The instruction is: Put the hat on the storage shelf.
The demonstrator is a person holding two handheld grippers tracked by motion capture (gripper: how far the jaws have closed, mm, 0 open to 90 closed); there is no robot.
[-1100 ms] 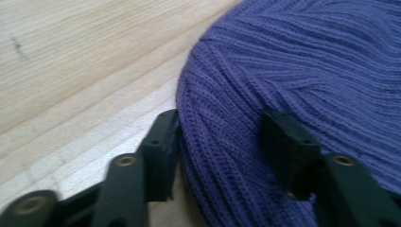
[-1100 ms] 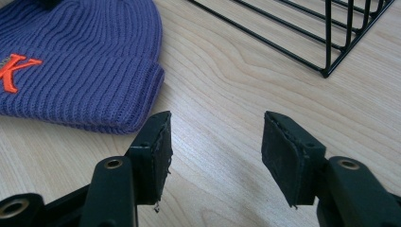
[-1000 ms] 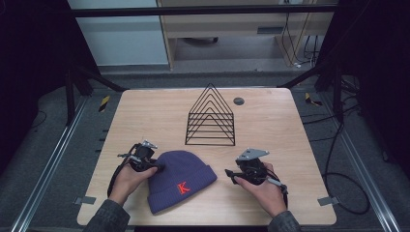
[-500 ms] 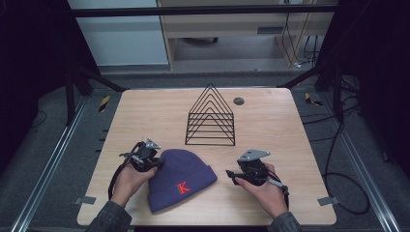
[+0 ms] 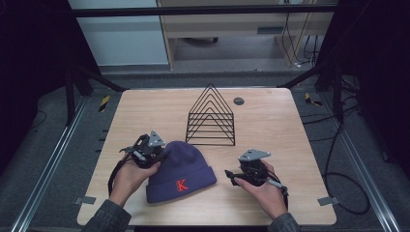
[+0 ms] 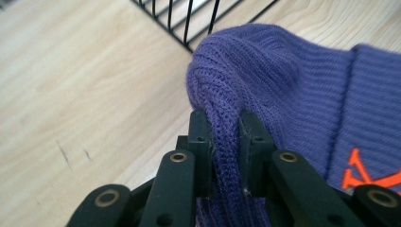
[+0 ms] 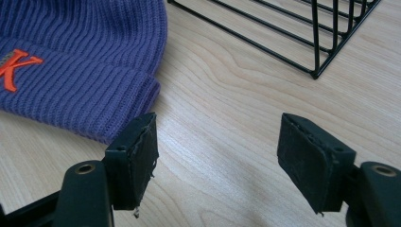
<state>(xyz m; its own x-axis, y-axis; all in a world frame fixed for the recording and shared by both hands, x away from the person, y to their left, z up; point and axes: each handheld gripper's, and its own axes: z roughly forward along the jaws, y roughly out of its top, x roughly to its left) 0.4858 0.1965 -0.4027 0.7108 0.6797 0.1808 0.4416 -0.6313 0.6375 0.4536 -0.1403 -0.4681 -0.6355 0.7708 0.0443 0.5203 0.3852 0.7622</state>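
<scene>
A purple knit beanie with an orange K on its cuff lies on the wooden table near the front edge. My left gripper is shut on a fold of the beanie's crown, pinched between both pads and lifted a little off the wood. My right gripper hovers just right of the cuff; its jaws have just been opening and stand wide apart, with only bare table between them.
A black wire rack with triangular dividers stands behind the beanie at mid-table. A small dark disc sits near the far edge. The rack's wires lie close ahead of my right gripper.
My left gripper has closed on the beanie's crown and lifted slightly, pulling the fabric up. My right gripper has stayed in place with its jaws wider.
</scene>
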